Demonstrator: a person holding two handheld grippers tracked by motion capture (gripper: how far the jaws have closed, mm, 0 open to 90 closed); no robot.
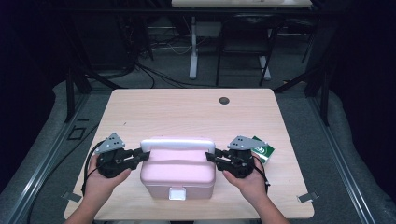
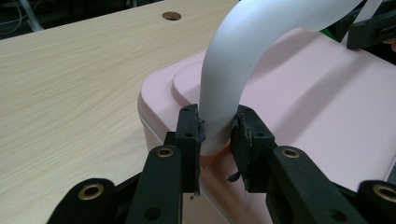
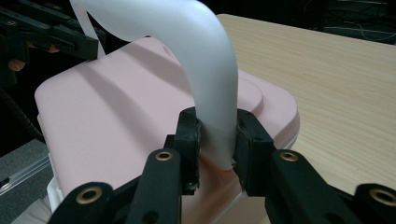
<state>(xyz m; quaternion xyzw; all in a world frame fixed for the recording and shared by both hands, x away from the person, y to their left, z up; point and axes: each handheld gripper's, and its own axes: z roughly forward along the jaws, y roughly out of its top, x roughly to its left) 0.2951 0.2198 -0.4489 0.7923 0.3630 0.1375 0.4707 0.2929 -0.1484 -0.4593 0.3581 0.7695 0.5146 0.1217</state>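
I have a pink box [image 1: 178, 172] sitting near my edge of the desk [image 1: 187, 112], and everything here I place against that box. Its white handle [image 1: 177, 144] arches over the lid from one short side to the other, standing up along the box's far edge as seen from above.

My left claw [image 1: 142, 155] is at the box's left end, and its two black jaws are pressed onto the foot of the handle there; in the left gripper view the white tube [image 2: 219, 116] sits squeezed between the pads, right where it meets the lid's corner. My right claw [image 1: 211, 157] does the same at the box's right end (a mirror of the other side), pinching the handle's other foot [image 3: 217, 135], with the pink lid [image 3: 116, 126] spreading away behind it toward my other claw.

On the box's near face there is a small white latch [image 1: 177, 193], facing me. Just beyond the box's right end, behind my right hand [image 1: 250, 179], lies a green and white packet [image 1: 262, 149], partly covered by the claw's grey plate. Far past the box, toward the desk's back edge, is a round dark hole [image 1: 224, 100] in the wood.
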